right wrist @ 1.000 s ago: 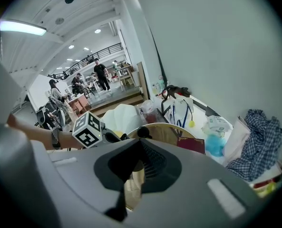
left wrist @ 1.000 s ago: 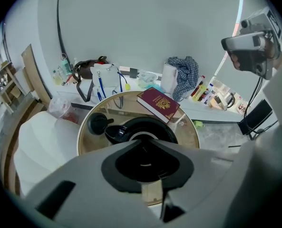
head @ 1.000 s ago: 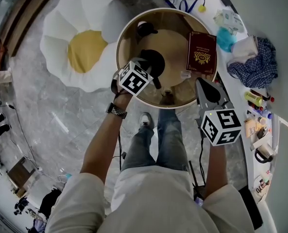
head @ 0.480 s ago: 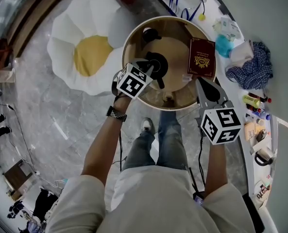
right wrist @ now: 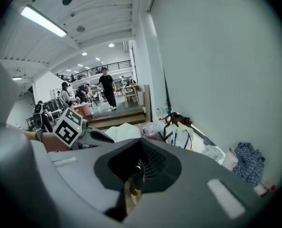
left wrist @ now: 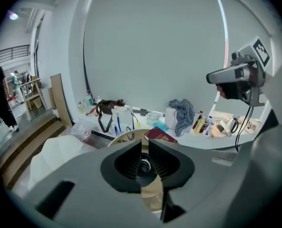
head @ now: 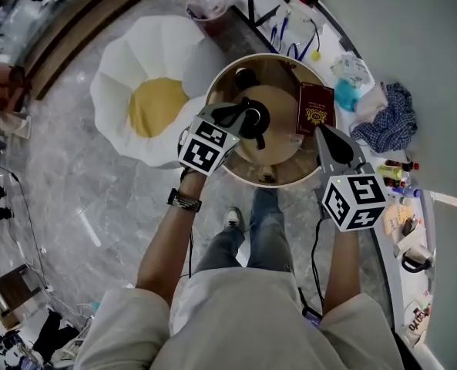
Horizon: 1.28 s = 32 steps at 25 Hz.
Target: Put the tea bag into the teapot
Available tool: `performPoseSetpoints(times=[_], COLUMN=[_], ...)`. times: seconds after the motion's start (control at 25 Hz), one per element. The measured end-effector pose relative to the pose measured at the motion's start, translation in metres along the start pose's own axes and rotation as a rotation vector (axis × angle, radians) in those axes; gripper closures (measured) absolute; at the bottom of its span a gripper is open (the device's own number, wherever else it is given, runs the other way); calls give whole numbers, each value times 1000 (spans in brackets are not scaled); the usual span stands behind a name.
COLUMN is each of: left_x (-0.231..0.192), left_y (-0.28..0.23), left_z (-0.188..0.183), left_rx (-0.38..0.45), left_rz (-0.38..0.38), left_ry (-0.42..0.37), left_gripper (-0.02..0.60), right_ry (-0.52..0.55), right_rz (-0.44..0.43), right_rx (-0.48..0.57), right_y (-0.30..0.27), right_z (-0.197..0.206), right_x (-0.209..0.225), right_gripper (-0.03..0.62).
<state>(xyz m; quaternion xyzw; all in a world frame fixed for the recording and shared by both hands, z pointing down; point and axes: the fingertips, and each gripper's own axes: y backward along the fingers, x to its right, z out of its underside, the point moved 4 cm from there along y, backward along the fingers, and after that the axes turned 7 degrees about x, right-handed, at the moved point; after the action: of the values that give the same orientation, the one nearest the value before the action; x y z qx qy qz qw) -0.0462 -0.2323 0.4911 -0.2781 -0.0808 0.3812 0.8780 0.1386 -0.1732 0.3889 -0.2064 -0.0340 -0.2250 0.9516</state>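
A black teapot [head: 253,119] stands uncovered on the round wooden table [head: 278,176], and its lid [head: 244,76] lies at the table's far side. A dark red box [head: 314,108] lies to the right of the pot. My left gripper [head: 240,114] hangs above the pot's left side. Its jaws have just been opening, and they now stand a narrow gap apart with nothing between them. Through that gap [left wrist: 144,148] the pot shows below. My right gripper [head: 321,132] is raised over the table's right edge, with its jaws [right wrist: 140,144] meeting at the tips. I cannot make out a tea bag.
A white and yellow egg-shaped cushion [head: 147,106] lies on the floor left of the table. A white counter [head: 401,230] along the right wall carries a checked cloth [head: 386,122], bottles and a kettle [head: 413,259]. People stand far off [right wrist: 106,91].
Both grippers have risen away from the table, which now looks smaller and sits further up the view. The left gripper stays over the teapot.
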Motion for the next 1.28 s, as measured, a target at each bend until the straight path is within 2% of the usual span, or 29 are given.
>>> performPoseSetpoints(times=[0.28, 0.48, 1.28], left_x=[15, 31, 97], left_y=[70, 115, 266], left_z=[-39, -65, -135], left_rx=[180, 276, 527], left_rz=[-35, -50, -71], left_ry=[-1, -25, -159], left_gripper=[529, 529, 531], right_ry=[53, 83, 173], right_rz=[0, -6, -68], right_rx=[85, 138, 271], right_y=[36, 60, 147], right_z=[-38, -63, -122], right_x=[-37, -59, -146], right_gripper=[588, 588, 588])
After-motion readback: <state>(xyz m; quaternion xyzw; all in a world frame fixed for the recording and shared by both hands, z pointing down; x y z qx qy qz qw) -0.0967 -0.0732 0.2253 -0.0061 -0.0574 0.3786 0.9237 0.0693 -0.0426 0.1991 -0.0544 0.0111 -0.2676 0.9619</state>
